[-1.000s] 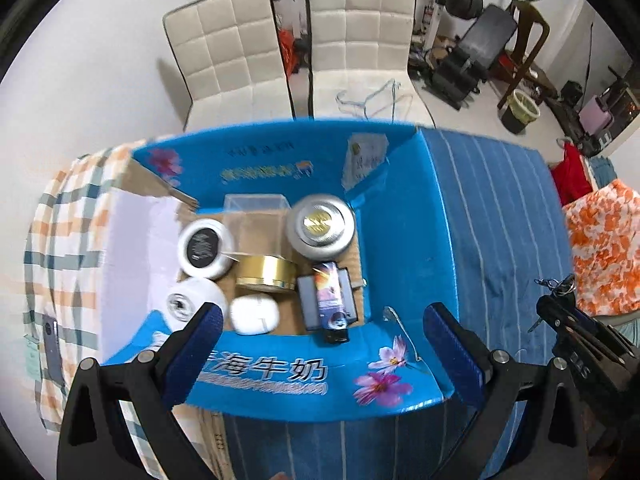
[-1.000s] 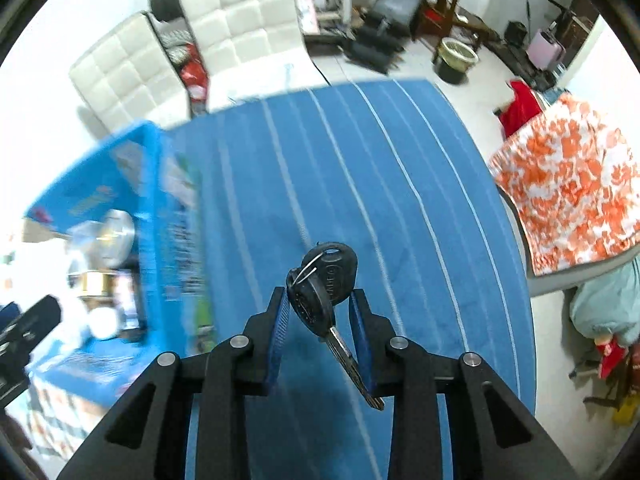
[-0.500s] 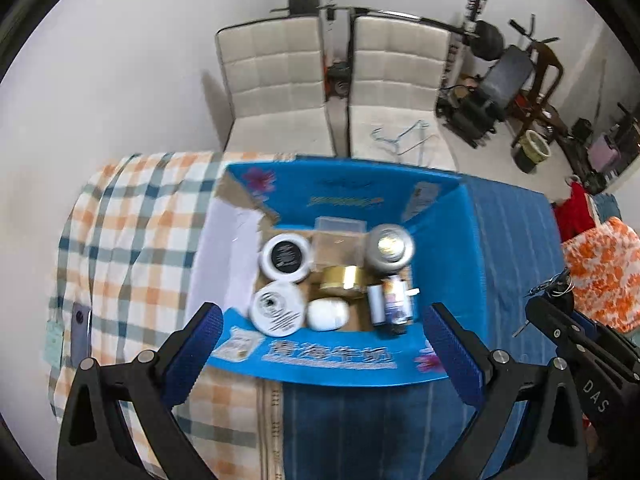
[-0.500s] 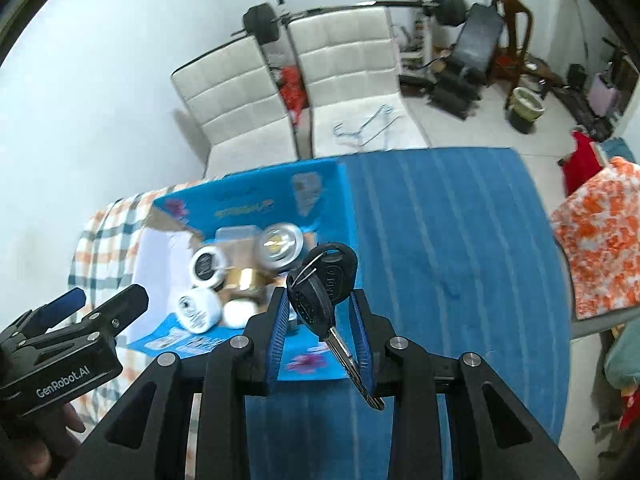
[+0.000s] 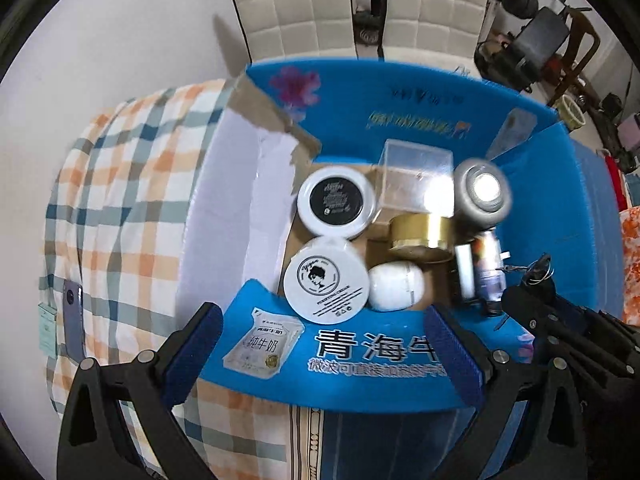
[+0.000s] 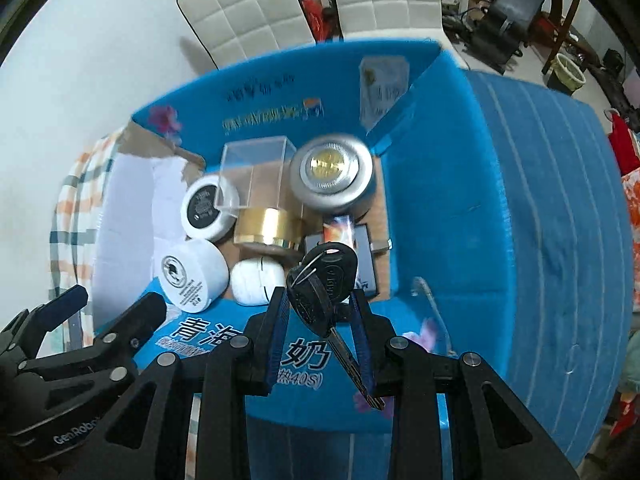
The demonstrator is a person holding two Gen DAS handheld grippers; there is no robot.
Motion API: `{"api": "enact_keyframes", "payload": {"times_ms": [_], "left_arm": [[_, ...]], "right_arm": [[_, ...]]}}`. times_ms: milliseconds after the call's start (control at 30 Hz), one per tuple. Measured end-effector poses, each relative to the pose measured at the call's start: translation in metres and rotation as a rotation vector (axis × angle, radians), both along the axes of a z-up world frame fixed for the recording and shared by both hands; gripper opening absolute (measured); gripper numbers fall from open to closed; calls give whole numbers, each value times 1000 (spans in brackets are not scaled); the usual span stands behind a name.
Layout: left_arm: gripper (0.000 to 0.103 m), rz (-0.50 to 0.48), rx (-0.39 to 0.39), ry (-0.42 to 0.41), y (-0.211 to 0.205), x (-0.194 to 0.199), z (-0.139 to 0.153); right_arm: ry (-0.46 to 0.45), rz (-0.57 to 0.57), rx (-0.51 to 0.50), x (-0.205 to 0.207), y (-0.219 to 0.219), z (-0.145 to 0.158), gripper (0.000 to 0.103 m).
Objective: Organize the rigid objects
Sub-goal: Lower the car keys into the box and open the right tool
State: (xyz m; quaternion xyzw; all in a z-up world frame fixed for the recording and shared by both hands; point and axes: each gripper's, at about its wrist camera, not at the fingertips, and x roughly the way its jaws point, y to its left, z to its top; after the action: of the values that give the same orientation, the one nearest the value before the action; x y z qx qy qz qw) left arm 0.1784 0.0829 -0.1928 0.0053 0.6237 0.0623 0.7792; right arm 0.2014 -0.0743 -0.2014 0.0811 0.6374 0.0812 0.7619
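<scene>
Right gripper [image 6: 320, 312] clamped on black-headed keys [image 6: 324, 280], held above near flap of blue box [image 6: 452, 208]. Left gripper [image 5: 320, 344] jaws wide apart, empty, over same flap. Beyond: white jars [image 5: 326, 284], gold tin [image 5: 420, 236], silver tin [image 5: 482, 194] inside box

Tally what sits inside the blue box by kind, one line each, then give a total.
White round jars: 2, black-lidded jar and portrait-lidded jar
Silver round tin: 1
Gold tin: 1
Clear plastic cube: 1
White oval case: 1
Dark flat case: 1
Total: 7
The keys in the right gripper are not counted.
</scene>
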Motion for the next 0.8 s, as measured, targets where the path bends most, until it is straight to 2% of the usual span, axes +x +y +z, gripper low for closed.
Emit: {"api": "enact_keyframes", "payload": {"times_ms": [233, 533, 633, 700, 767, 800], "left_arm": [[103, -2, -5, 32, 5, 6, -24], [103, 7, -4, 31, 8, 9, -26], [103, 6, -2, 21, 9, 8, -21], [103, 14, -5, 20, 10, 8, -17], [103, 26, -14, 16, 12, 5, -8], [103, 28, -16, 10, 13, 4, -2]], "right_arm": [[62, 2, -12, 7, 4, -36, 33], [73, 15, -75, 17, 14, -42, 34], [80, 2, -107, 19, 15, -40, 49], [78, -9, -115, 18, 12, -36, 73], [64, -22, -118, 15, 4, -25, 83], [57, -26, -125, 13, 1, -17, 83]]}}
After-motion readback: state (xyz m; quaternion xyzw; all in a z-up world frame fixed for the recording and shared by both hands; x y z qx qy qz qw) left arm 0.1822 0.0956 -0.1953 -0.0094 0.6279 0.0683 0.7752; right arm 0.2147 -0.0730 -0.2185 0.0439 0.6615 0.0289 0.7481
